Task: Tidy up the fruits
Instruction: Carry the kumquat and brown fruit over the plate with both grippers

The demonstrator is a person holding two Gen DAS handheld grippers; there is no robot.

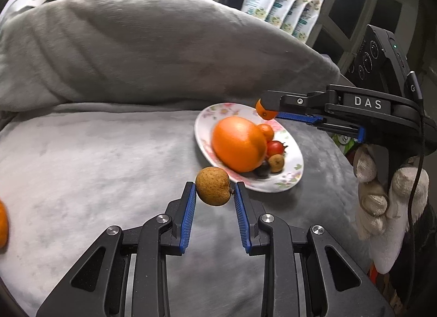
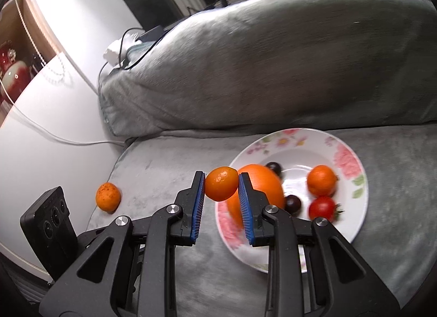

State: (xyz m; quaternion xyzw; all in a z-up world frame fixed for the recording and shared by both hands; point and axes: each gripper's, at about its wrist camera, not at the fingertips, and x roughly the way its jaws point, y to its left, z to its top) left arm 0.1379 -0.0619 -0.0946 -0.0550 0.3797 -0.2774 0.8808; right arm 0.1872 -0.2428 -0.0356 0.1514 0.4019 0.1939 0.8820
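Left wrist view: the left gripper (image 1: pixel 214 191) clenches a round brown rough-skinned fruit (image 1: pixel 213 186) just short of the flowered white ceramic plate (image 1: pixel 293 157), whose large orange (image 1: pixel 238 143) lies beyond.

Right wrist view: the right gripper (image 2: pixel 221 186) grasps a small orange kumquat (image 2: pixel 221 187) above that plate's (image 2: pixel 355 207) near-left rim; a speckled mandarin (image 2: pixel 108 196) sits well left.

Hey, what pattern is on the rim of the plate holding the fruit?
The plate is white with pink flowers and green leaves around its rim, clearest in the right wrist view.

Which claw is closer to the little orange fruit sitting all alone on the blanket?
Left, probably. The lone orange fruit lies off the plate, on the left gripper's side; the right gripper is by the plate, farther over.
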